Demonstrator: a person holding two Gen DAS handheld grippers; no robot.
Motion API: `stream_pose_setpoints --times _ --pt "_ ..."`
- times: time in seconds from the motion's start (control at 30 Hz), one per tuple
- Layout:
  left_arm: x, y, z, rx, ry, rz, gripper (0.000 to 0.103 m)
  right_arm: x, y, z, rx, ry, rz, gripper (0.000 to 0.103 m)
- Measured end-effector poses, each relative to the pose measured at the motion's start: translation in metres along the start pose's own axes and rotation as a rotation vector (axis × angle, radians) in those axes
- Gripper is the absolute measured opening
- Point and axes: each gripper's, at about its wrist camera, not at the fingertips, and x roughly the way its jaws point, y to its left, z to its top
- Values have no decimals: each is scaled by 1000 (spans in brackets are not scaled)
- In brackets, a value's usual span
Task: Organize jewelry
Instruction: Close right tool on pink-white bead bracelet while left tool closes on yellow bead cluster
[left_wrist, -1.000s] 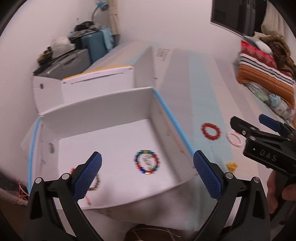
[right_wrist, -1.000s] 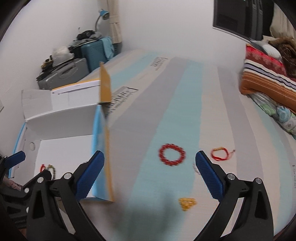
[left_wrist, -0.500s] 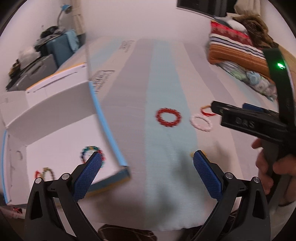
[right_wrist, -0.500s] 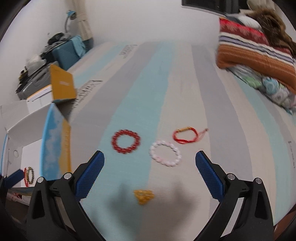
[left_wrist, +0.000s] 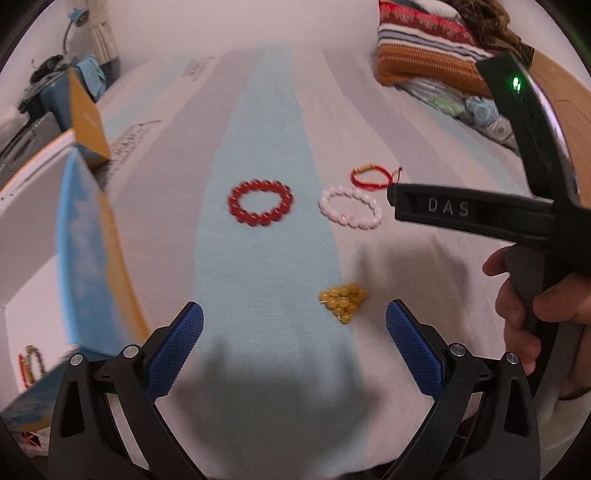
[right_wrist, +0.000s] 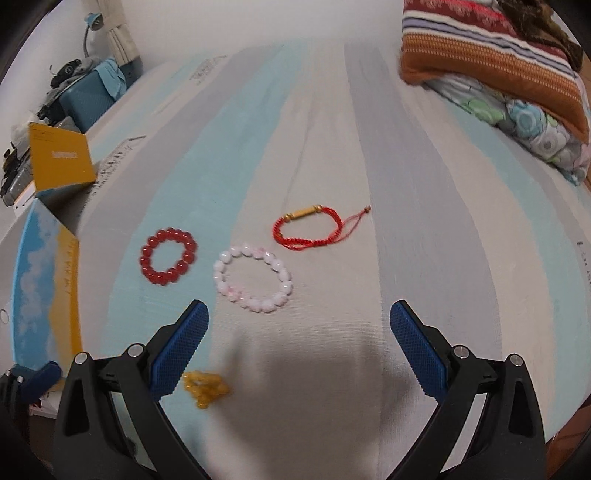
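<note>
A red bead bracelet, a pale pink bead bracelet, a red cord bracelet and a bunched yellow bead bracelet lie on the striped bed cover. My left gripper is open and empty, just short of the yellow beads. My right gripper is open and empty, just short of the pink bracelet; it also shows at the right of the left wrist view. The open white box at left holds bracelets.
The box's blue and yellow flap stands up along the left. Folded blankets are piled at the far right. Suitcases and clutter stand against the wall at far left.
Both grippers have swung right, away from the box and over the bracelets on the bed cover. Both stay open and empty.
</note>
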Motion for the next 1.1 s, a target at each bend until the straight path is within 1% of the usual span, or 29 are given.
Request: stream_pose_setpoints --times 0.1,0.2,0.3,0.4,0.5,0.67,0.73,0.77,0.8,0.83,0.87,0.93,1.0,1.1 --pt "25 -8 -3 18 19 17 97 15 -4 1 9 27 1 91" --pt "46 -11 -6 17 53 16 97 29 -8 1 22 52 10 89" --pt "62 -14 -9 19 71 13 97 39 -11 2 29 61 10 88" --pt "74 -14 -10 22 92 5 97 49 -11 3 31 77 15 84" --pt "86 -12 -12 8 110 2 97 60 -8 4 28 93 21 78" --pt "90 -16 -14 22 100 13 95 70 -1 5 23 103 38 64" --pt "90 -17 -16 25 98 9 91 73 1 5 19 111 38 52" --pt "89 -18 -17 27 96 8 88 74 3 4 16 113 37 51" --pt "88 -19 -18 29 94 5 84 75 4 4 15 110 38 48" --pt "88 -22 -17 34 93 5 80 75 5 4 13 109 40 42" --pt "86 -24 -18 39 92 1 77 75 6 3 11 108 44 39" --pt "84 -25 -20 42 92 -9 69 76 7 1 11 104 52 29" --pt "83 -26 -21 49 88 -16 65 76 7 -1 7 103 51 25" --pt "79 -27 -26 49 82 -21 57 75 6 -2 10 102 51 16"
